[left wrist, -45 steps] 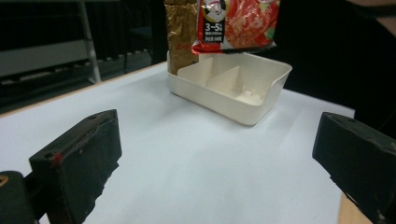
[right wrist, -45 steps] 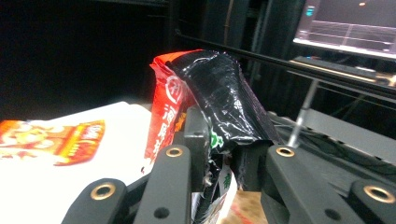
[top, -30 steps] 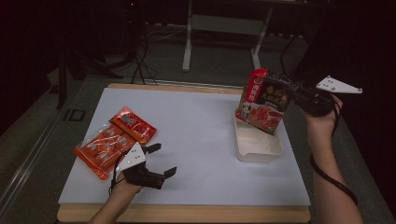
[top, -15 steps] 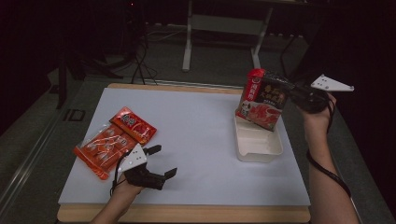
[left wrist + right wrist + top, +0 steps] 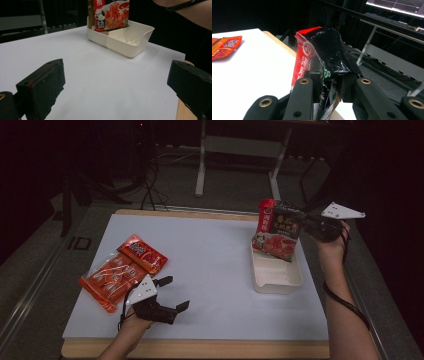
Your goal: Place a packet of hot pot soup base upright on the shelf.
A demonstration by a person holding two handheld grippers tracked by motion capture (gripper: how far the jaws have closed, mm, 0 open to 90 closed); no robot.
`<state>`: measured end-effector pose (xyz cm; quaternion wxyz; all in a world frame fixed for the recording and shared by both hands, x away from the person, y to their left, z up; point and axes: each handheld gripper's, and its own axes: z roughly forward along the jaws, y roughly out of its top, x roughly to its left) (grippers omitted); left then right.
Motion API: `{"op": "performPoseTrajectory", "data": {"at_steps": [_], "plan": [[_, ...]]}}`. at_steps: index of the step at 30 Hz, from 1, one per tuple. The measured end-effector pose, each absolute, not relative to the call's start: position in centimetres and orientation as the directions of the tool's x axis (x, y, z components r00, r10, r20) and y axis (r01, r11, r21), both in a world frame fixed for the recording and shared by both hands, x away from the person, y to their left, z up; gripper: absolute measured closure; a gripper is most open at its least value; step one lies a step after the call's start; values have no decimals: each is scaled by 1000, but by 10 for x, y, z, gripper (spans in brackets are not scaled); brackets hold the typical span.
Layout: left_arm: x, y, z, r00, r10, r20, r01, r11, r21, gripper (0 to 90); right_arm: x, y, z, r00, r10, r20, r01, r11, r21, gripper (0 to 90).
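Observation:
A red and black food packet (image 5: 278,229) stands upright with its lower end inside the white tray (image 5: 276,280) at the right of the table. My right gripper (image 5: 306,225) is shut on the packet's upper right side; in the right gripper view the crumpled packet (image 5: 322,57) fills the space between the jaws. In the left gripper view the packet (image 5: 110,13) and the tray (image 5: 125,37) lie far ahead. My left gripper (image 5: 170,294) rests open near the table's front left, nothing between its jaws.
Two flat orange-red packets (image 5: 120,270) lie on the white sheet just left of the left gripper. One of these orange packets (image 5: 225,46) appears at the far left of the right gripper view. The wooden table edge (image 5: 200,347) runs along the front.
The right gripper has moved the packet slightly left and more upright over the tray. The left gripper has stayed still.

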<state>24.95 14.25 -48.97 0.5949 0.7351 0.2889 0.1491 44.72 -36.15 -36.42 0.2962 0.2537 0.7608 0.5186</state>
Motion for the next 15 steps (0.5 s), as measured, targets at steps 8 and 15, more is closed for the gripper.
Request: {"op": "performPoseTrajectory", "data": {"at_steps": [8,15], "plan": [[249,141,-489,792,597,-123,246,-128,961,21,447,-364,-368,-722,670,-175,64,317,946,759],[249,140,-490,793,596,-124,248,-130,960,21,447,-364,-365,-727,661,-184,70,338,938,759]]}}
